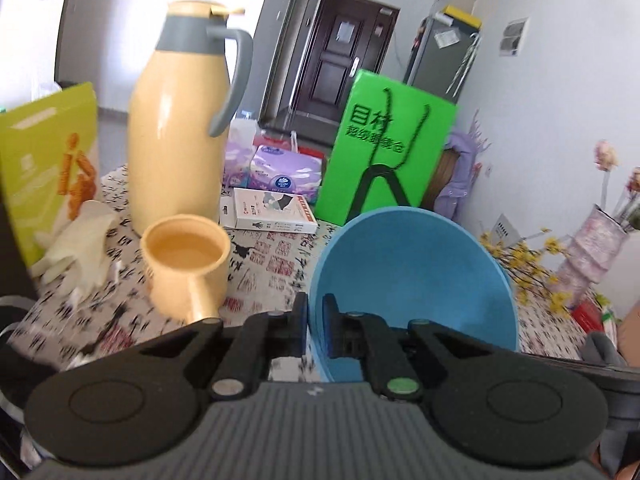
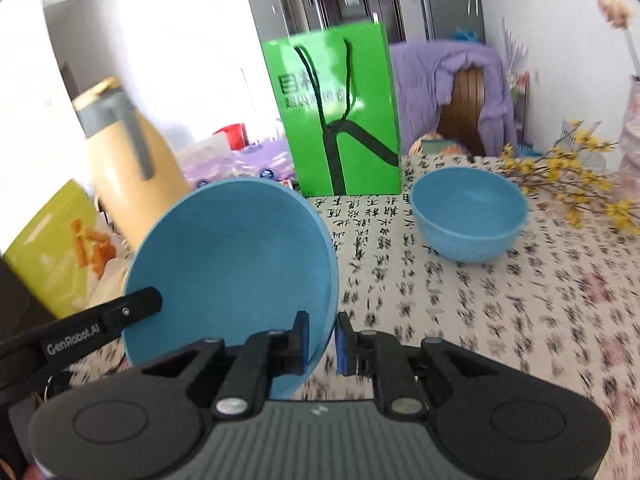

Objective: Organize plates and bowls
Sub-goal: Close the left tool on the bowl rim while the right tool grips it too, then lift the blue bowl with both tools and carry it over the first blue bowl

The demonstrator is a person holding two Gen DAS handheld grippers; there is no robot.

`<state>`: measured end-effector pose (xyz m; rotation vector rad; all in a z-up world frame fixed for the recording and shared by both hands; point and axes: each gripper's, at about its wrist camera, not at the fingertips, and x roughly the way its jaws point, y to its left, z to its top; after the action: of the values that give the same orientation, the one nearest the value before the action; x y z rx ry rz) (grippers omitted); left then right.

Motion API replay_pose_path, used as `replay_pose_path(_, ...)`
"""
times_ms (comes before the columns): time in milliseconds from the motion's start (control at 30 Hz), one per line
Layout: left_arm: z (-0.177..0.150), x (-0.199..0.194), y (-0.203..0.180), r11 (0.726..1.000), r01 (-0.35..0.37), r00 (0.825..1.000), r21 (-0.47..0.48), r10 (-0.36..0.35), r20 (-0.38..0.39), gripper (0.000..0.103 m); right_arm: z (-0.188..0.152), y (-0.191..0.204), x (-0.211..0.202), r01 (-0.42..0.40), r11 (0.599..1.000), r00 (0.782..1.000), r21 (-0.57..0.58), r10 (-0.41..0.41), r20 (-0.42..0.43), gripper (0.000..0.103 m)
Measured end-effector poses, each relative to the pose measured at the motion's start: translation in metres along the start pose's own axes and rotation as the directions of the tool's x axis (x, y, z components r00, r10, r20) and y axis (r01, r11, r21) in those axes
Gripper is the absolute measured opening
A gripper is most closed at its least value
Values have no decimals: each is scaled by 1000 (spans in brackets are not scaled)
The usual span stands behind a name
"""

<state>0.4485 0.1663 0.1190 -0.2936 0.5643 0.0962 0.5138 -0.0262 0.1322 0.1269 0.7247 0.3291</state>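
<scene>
My left gripper (image 1: 316,316) is shut on the near rim of a blue bowl (image 1: 416,276) and holds it tilted above the table. My right gripper (image 2: 323,336) is shut on the right rim of what looks like the same blue bowl (image 2: 236,256), with the left gripper's finger (image 2: 132,308) at its left rim. A second blue bowl (image 2: 468,216) sits upright on the patterned tablecloth (image 2: 440,300), ahead and to the right of the right gripper.
A yellow thermos jug (image 1: 180,128), a yellow handled cup (image 1: 186,264), a white glove (image 1: 80,244), a snack box (image 1: 44,168), tissue packs (image 1: 284,172) and a green paper bag (image 1: 388,140) crowd the table. Yellow flowers (image 2: 568,184) and a vase (image 1: 592,248) stand right.
</scene>
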Motion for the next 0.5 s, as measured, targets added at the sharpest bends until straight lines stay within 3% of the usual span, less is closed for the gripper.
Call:
replay_pose_path(133,-33,-51,2,999,35,998,2,-35,58,7,-39,-2,-42,-18,999,1000,36,17,23,13)
replay_pose_path(200,-51,-74,5,999,46,996,-1,-46,76,7,-64,2,-68,-18,1000,997,24,16,81,13)
replay_pose_path(400,-104,-144,5,998,18,983,55,-27,179,7,-134,7,-128,-43,999,980,25,37,197,13)
replay_pose_path(500,-131,-171,14,999,26,981,19,-29,192,9,-164,17,-150,-45,999,970,2,43,241,12)
